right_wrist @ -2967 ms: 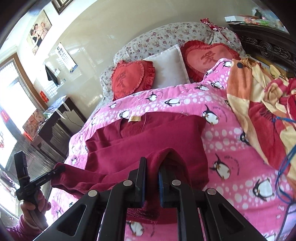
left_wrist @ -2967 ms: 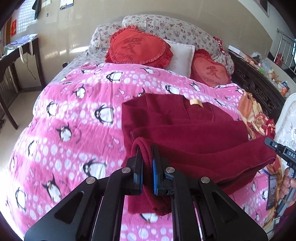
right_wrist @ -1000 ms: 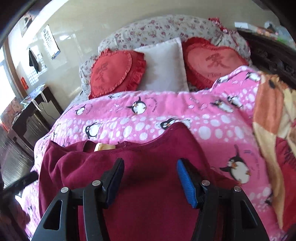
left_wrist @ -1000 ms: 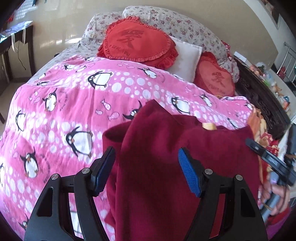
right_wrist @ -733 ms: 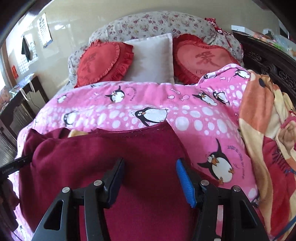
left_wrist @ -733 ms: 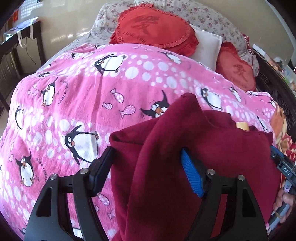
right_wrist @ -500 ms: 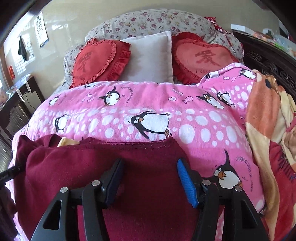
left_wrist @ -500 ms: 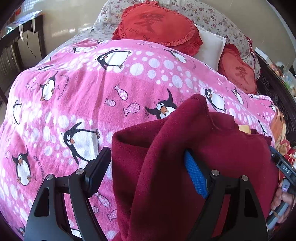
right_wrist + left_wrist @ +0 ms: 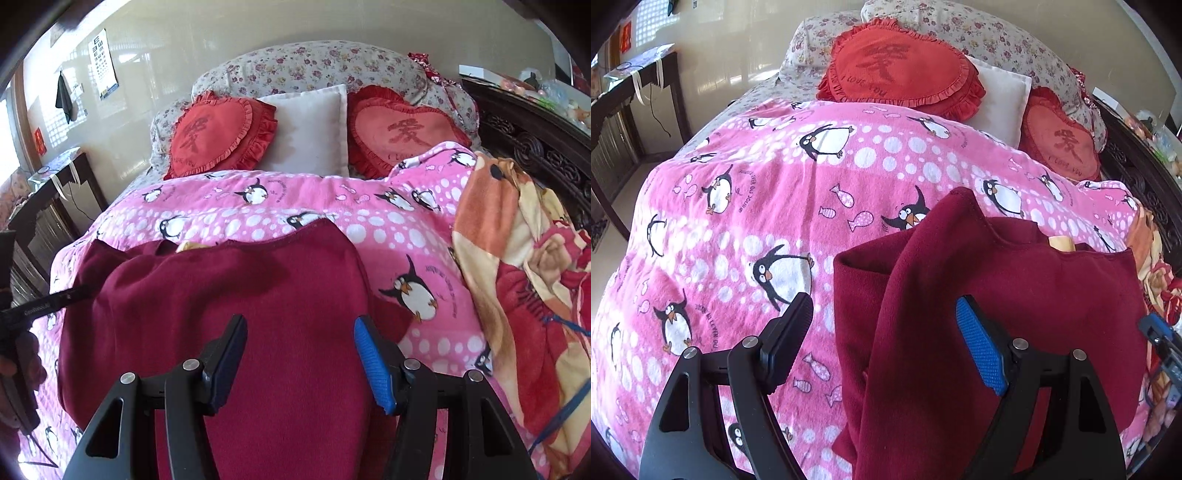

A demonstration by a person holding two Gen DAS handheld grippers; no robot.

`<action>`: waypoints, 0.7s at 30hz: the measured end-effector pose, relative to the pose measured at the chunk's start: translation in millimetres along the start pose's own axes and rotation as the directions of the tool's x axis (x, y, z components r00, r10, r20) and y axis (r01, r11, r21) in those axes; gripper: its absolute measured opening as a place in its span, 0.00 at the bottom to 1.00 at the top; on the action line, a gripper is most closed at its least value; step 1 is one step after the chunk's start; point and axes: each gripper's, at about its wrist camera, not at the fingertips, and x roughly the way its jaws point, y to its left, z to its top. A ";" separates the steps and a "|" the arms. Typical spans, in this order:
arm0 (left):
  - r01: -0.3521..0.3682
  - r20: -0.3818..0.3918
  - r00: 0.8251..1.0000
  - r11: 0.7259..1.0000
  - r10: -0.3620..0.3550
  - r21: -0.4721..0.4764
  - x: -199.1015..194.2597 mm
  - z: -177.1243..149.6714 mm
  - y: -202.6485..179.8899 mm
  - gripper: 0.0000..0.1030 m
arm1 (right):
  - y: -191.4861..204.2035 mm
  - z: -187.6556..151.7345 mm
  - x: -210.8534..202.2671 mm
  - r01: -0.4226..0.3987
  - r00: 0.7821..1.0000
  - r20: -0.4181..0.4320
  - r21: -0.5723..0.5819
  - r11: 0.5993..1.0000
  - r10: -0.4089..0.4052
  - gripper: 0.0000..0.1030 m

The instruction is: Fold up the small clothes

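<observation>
A dark red garment (image 9: 1015, 295) lies folded on the pink penguin blanket (image 9: 775, 206), with a tan label at its collar. My left gripper (image 9: 882, 332) is open and empty, its jaws wide apart over the garment's left edge. In the right wrist view the same garment (image 9: 240, 295) lies flat and my right gripper (image 9: 299, 347) is open and empty above its near right part. The left gripper's tip (image 9: 70, 293) shows at the garment's left side in the right wrist view.
Red heart cushions (image 9: 218, 133) and a white pillow (image 9: 310, 129) stand at the bed's head. An orange and red blanket (image 9: 517, 266) is bunched on the right. A dark carved cabinet (image 9: 535, 129) runs along the right; a dark desk (image 9: 624, 103) stands left.
Three seconds ago both grippers were shut on the garment's hem, lifting it. They have since opened and let it go, folded over. Both have drawn back slightly in the last second.
</observation>
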 end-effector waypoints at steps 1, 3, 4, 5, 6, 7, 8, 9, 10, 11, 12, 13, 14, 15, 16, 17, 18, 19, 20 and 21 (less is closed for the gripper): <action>0.000 -0.001 1.000 1.000 0.000 -0.001 -1.7 -1.0 -0.3 0.79 | -3.3 -2.0 6.0 0.022 1.000 -0.016 0.010 1.000 -0.022 0.56; 0.000 -0.007 1.000 1.000 0.000 -0.004 -5.6 -3.4 -0.4 0.79 | -14.2 -4.2 27.3 0.020 0.997 -0.076 0.041 0.999 -0.017 0.56; 0.002 -0.010 1.000 1.000 -0.002 -0.006 -8.3 -5.0 0.2 0.79 | -21.1 -3.6 31.4 -0.007 0.997 -0.082 0.082 0.997 0.014 0.57; 0.005 -0.010 1.000 1.000 -0.005 -0.008 -11.3 -6.8 1.0 0.79 | -25.4 -2.9 31.1 -0.025 0.996 -0.087 0.116 0.993 0.035 0.58; 0.007 -0.007 1.000 1.000 -0.008 -0.010 -14.9 -9.5 1.8 0.79 | -27.5 -0.2 28.7 -0.031 0.994 -0.096 0.143 0.989 0.045 0.58; 0.009 -0.003 1.000 1.000 -0.009 -0.010 -18.4 -11.9 2.8 0.79 | -26.6 2.3 23.8 -0.027 0.995 -0.093 0.148 0.989 0.041 0.58; 0.009 -0.001 1.000 1.000 -0.009 -0.009 -20.9 -14.6 3.6 0.79 | -23.9 3.7 17.6 -0.017 0.996 -0.079 0.141 0.990 0.029 0.58; 0.009 0.001 1.000 1.000 -0.009 -0.009 -23.2 -17.4 4.4 0.79 | -20.4 4.8 11.4 -0.012 0.998 -0.064 0.129 0.992 0.020 0.58; 0.010 0.001 1.000 1.000 -0.010 -0.008 -25.2 -20.6 5.1 0.79 | -14.9 5.6 5.2 -0.021 0.998 -0.052 0.111 0.994 0.026 0.58; 0.011 0.000 1.000 1.000 -0.011 -0.008 -26.3 -23.5 5.5 0.79 | -10.4 6.0 1.5 -0.034 0.998 -0.046 0.098 0.995 0.038 0.58; 0.012 -0.001 1.000 1.000 -0.012 -0.005 -27.3 -27.5 5.8 0.79 | -4.3 7.1 -2.5 -0.052 0.998 -0.039 0.083 0.995 0.056 0.58; 0.011 -0.004 1.000 1.000 -0.011 -0.004 -27.9 -31.9 6.3 0.79 | 2.5 8.4 -5.0 -0.071 0.997 -0.033 0.066 0.995 0.073 0.58; 0.009 -0.006 1.000 1.000 -0.009 -0.006 -28.2 -35.7 7.0 0.79 | 11.0 9.5 -7.7 -0.092 0.995 -0.027 0.046 0.995 0.093 0.58; 0.009 -0.011 1.000 1.000 -0.009 -0.012 -27.6 -40.8 7.9 0.79 | 22.6 12.5 -9.8 -0.121 0.992 -0.021 0.021 0.992 0.121 0.58; 0.010 -0.018 1.000 1.000 -0.010 -0.018 -26.6 -46.2 9.4 0.79 | 33.4 15.5 -11.2 -0.147 0.989 -0.016 -0.002 0.989 0.146 0.58; 0.011 -0.028 1.000 1.000 -0.011 -0.022 -25.1 -51.5 10.4 0.79 | 49.2 20.0 -11.6 -0.182 0.983 -0.011 -0.036 0.983 0.182 0.58; 0.008 -0.037 0.999 1.000 -0.008 -0.023 -23.3 -56.8 11.2 0.79 | 60.4 23.3 -10.1 -0.205 0.979 -0.011 -0.059 0.977 0.205 0.58; 0.003 -0.045 0.999 1.000 -0.004 -0.023 -21.3 -61.3 12.7 0.79 | 75.9 27.2 -6.7 -0.231 0.973 -0.016 -0.090 0.969 0.231 0.58; 0.000 -0.051 0.999 1.000 -0.001 -0.025 -19.6 -64.7 14.5 0.79 | 86.6 28.6 -2.9 -0.247 0.969 -0.024 -0.111 0.963 0.246 0.58; -0.001 -0.059 0.998 1.000 -0.001 -0.030 -17.6 -67.6 16.7 0.79 | 103.0 31.0 4.0 -0.269 0.963 -0.040 -0.144 0.952 0.266 0.57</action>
